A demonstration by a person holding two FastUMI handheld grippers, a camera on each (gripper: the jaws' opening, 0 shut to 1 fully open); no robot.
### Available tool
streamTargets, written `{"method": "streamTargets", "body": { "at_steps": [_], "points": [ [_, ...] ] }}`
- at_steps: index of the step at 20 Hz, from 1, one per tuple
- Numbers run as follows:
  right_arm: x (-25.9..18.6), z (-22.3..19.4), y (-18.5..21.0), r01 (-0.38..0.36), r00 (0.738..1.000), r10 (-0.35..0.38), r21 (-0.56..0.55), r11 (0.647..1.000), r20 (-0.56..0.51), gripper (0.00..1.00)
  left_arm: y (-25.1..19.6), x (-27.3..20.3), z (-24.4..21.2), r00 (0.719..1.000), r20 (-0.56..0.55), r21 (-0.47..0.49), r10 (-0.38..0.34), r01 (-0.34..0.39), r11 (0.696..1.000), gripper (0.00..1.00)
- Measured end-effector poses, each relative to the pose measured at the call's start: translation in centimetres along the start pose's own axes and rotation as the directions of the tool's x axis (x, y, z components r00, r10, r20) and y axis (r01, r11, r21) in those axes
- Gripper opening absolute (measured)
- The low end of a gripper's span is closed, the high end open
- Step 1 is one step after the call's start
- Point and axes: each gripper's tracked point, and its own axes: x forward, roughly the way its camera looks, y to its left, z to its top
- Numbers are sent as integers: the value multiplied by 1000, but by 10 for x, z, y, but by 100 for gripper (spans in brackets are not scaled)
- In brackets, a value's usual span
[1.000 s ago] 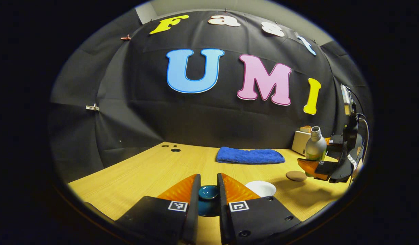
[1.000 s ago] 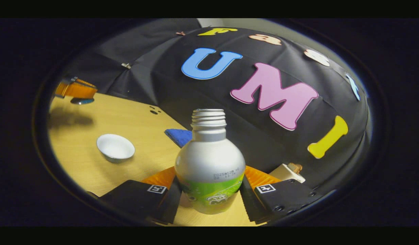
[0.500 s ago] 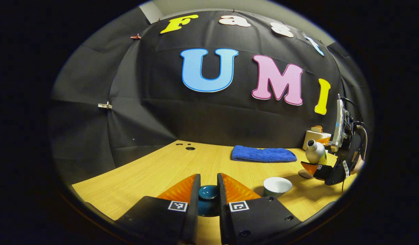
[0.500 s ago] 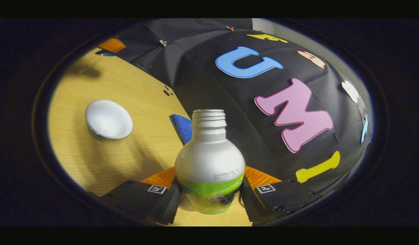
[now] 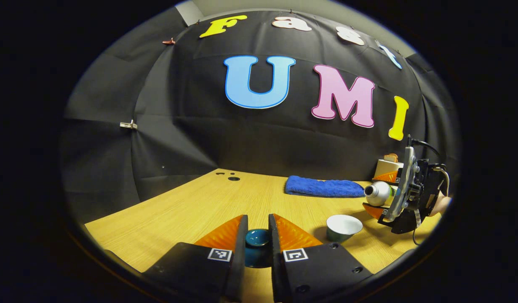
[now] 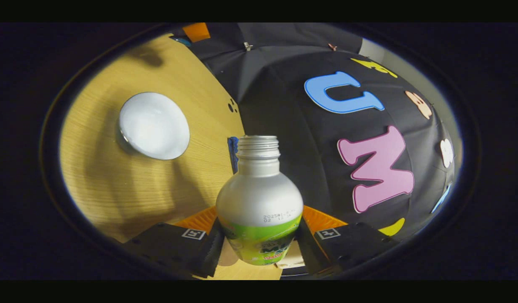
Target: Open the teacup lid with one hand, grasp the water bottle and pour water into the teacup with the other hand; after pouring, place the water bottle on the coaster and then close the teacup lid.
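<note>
My left gripper (image 5: 257, 221) is shut on the dark teal teacup lid (image 5: 257, 238), held above the wooden table (image 5: 187, 214). The uncovered teacup (image 5: 344, 226) (image 6: 153, 126), white inside, stands on the table to its right. My right gripper (image 6: 259, 221) is shut on the silver, green-labelled water bottle (image 6: 259, 198), which has no cap. In the left gripper view the bottle (image 5: 379, 192) lies almost level in the right gripper (image 5: 377, 194), its mouth pointing left, just above and right of the cup. A brownish round patch (image 6: 226, 257) below the bottle may be the coaster.
A blue towel (image 5: 324, 187) lies at the back of the table, and a pale box (image 5: 387, 167) stands at the back right. Small holes (image 5: 233, 179) mark the table's far left. One of the left gripper's fingers (image 6: 196, 31) shows at the top of the right gripper view.
The right gripper has tipped the bottle from upright to nearly level and brought it closer to the cup. The left gripper keeps the lid in about the same place.
</note>
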Motion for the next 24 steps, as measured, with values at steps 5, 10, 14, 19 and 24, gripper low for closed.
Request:
{"method": "streamTargets", "body": {
  "at_steps": [5,10,14,19,24],
  "points": [
    [-1,13,3,30,999,-24,-131,991,49,80,6,2,-4,1000,-8,-1,9,-9,1000,33],
    [6,11,11,32,998,-21,-196,980,54,79,10,3,-11,1000,-24,-8,6,-7,1000,30],
    [8,8,13,59,997,-41,-276,959,70,79,12,2,-8,1000,-21,-5,6,-6,1000,33],
    [8,16,15,84,993,-51,-351,932,103,79,13,2,-9,1000,-24,-8,3,-3,1000,30],
    [7,22,7,131,988,-80,-427,895,135,82,16,0,-9,1000,-27,-12,5,-6,1000,30]
  ]
}}
